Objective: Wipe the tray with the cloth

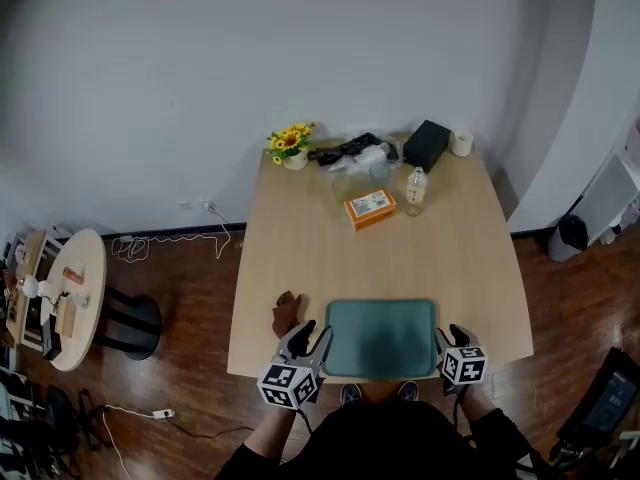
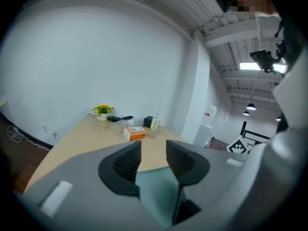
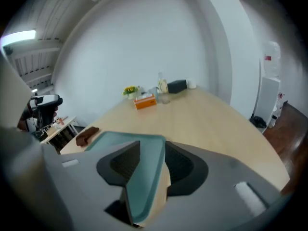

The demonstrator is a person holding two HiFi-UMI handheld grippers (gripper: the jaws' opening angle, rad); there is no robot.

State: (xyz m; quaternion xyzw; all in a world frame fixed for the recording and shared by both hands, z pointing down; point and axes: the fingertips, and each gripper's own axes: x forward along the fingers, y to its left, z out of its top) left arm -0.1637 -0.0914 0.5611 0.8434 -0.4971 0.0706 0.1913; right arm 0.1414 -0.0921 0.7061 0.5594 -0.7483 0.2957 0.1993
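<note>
A teal tray [image 1: 380, 340] lies flat at the near edge of the wooden table [image 1: 300, 248], right in front of me. My left gripper [image 1: 312, 333] is at its left rim. In the left gripper view, the tray [image 2: 156, 191] fills the narrow gap between the jaws, which look shut on it. At the right rim is my right gripper [image 1: 450, 334]. In the right gripper view, the tray's edge [image 3: 144, 148] runs between the jaws with a sliver of table beside it, so the jaws stand open around it. A crumpled brown cloth [image 1: 285, 313] lies just left of the tray, untouched.
At the far end of the table are yellow flowers [image 1: 290, 143], an orange box [image 1: 370, 208], a bottle [image 1: 416, 190], a black box [image 1: 428, 145] and a cup [image 1: 461, 143]. A round side table [image 1: 60, 298] stands to the left on the floor.
</note>
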